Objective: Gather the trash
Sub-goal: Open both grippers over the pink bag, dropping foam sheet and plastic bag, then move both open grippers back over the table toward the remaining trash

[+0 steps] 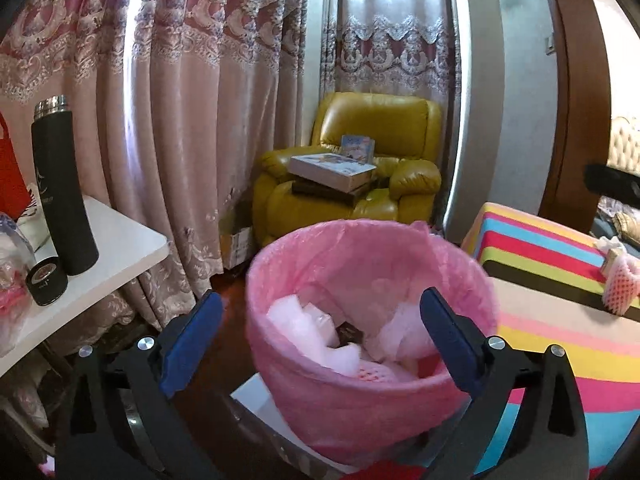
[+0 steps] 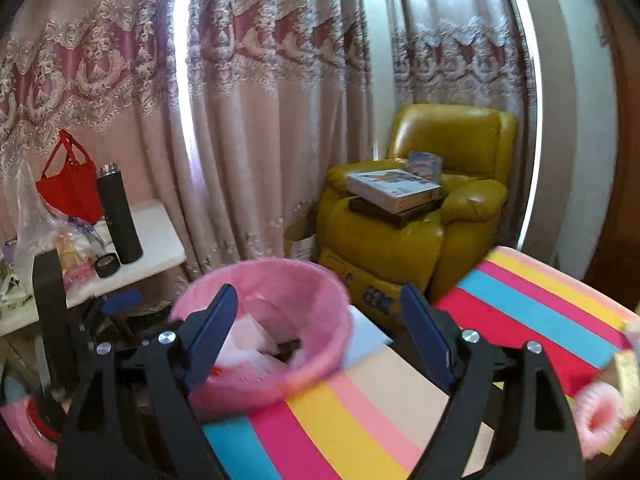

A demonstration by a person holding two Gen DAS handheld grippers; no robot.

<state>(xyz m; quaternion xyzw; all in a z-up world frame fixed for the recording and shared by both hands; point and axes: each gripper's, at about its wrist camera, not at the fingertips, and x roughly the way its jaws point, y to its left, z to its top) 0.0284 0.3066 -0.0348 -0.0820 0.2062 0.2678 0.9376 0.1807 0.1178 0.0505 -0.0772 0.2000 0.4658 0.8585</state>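
Observation:
A bin lined with a pink bag [image 1: 372, 400] stands beside the striped table [image 1: 560, 352]. White foam and wrappers [image 1: 312, 328] lie inside it. My left gripper [image 1: 320, 340] hangs open and empty right above the bin. My right gripper [image 2: 320, 336] is open and empty over the table edge [image 2: 360, 420], with the bin [image 2: 264, 384] just ahead to the left. A pink foam net [image 1: 622, 288] lies on the table at the right, and also shows in the right wrist view [image 2: 600, 420].
A white side table [image 1: 120, 248] at left holds a black flask [image 1: 64, 188], a small black cup [image 1: 46, 282], a red bag [image 2: 70, 184] and plastic bags. A yellow armchair [image 1: 360, 168] with boxes stands behind, before pink curtains [image 1: 180, 120].

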